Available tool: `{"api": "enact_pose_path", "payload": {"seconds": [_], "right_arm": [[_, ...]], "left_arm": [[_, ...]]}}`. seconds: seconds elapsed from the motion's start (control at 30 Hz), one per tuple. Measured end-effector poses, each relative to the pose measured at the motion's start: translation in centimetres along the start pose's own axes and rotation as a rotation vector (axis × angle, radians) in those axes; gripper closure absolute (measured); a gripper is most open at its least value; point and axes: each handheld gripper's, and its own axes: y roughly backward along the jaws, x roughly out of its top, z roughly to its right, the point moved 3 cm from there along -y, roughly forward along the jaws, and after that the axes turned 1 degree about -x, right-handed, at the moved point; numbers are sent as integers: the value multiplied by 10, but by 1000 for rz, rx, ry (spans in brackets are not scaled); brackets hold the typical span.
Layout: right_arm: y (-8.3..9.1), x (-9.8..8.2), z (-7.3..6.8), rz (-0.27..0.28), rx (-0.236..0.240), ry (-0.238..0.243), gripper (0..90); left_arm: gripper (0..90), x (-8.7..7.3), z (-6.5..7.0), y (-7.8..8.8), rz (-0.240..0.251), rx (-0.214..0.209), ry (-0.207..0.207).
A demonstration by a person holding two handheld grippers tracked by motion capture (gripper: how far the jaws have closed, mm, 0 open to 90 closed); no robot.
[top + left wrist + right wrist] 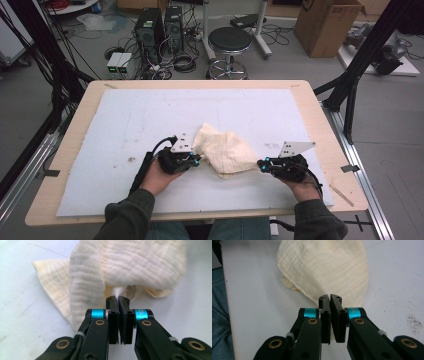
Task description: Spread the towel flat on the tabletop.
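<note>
Cream cloth: both grippers' fingers apparently pinch its opposite edges.

far half: bare white mat on the counter, open passage
centre: crumpled cloth blocks between the two grippers
side edges: free

No legible text, label, brand, number or sign is present. The cardboard box at far right carries a dark printed mark on its top flap, cut off by the frame edge and unreadable. The two small grey units on the floor at far left show green indicator lights with no readable characters. A black cross mark stands on the floor at near right; it bears no lettering.
</note>
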Motion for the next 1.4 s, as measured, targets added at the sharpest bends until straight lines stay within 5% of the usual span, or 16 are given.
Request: {"api": "enact_pose_path", "payload": {"seconds": [0.43, 0.67, 0.93, 1.1, 1.4], "right_arm": [[-6, 16, -25, 16, 47, 60, 869], [-11, 18, -51, 1, 121, 99, 868], [-17, 17, -79, -29, 213, 146, 860], [-17, 22, -83, -15, 262, 145, 759], [-23, 49, -54, 41, 189, 93, 693]], "left_arm": [[866, -20, -11, 84, 96, 23, -3], [866, -40, -10, 112, 85, 16, -5], [854, -55, -3, 115, 63, -54, -20], [678, -51, -4, 115, 99, -85, 6], [588, -21, -27, 78, 127, -27, 70]]}}
